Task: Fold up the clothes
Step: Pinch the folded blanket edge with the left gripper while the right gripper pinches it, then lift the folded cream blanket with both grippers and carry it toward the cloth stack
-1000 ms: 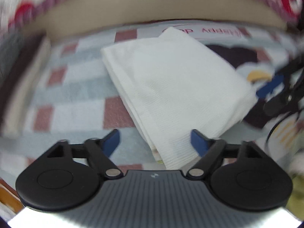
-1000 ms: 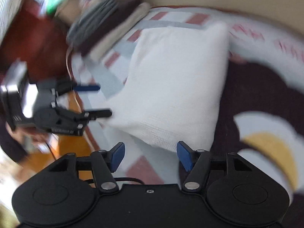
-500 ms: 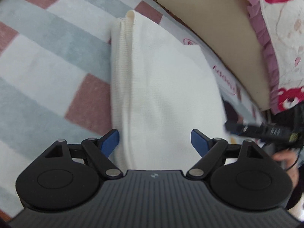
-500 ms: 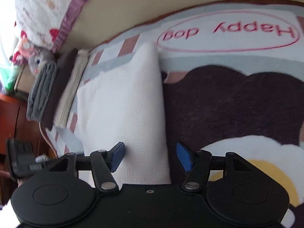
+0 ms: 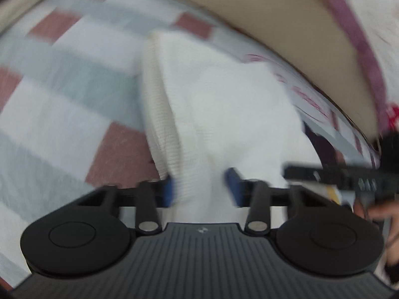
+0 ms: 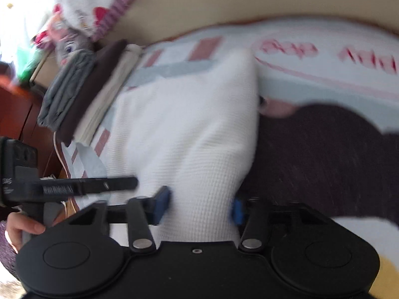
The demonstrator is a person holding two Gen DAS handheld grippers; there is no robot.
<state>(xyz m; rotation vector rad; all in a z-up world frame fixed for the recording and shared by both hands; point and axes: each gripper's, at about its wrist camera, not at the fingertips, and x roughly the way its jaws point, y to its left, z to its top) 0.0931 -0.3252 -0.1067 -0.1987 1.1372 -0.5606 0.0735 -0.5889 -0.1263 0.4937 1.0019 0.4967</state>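
Observation:
A folded white knit garment (image 5: pixel 224 104) lies on a checked blanket (image 5: pixel 62 99). In the left wrist view my left gripper (image 5: pixel 200 189) is closing its jaws on the garment's near edge. The cloth bunches up between the blue pads (image 5: pixel 169 191). My right gripper's finger (image 5: pixel 324 174) shows as a black bar at the right. In the right wrist view the garment (image 6: pixel 187 124) narrows into my right gripper (image 6: pixel 199 206). Its jaws are closing too, and cloth fills the gap. The left gripper's finger (image 6: pixel 99 185) reaches the cloth's left edge.
A stack of folded clothes (image 6: pixel 82 94), grey, dark brown and cream, lies at the blanket's far left. A plush toy (image 6: pixel 72 47) sits behind it. A beige sheet (image 5: pixel 274 20) and a red-printed quilt (image 5: pixel 369 12) lie beyond. Wooden furniture (image 6: pixel 15 109) stands left, with a hand (image 6: pixel 17 226) below it.
Both grippers have come down onto the garment's near edge and narrowed their jaws around it. The cloth between the pads now bunches and lifts.

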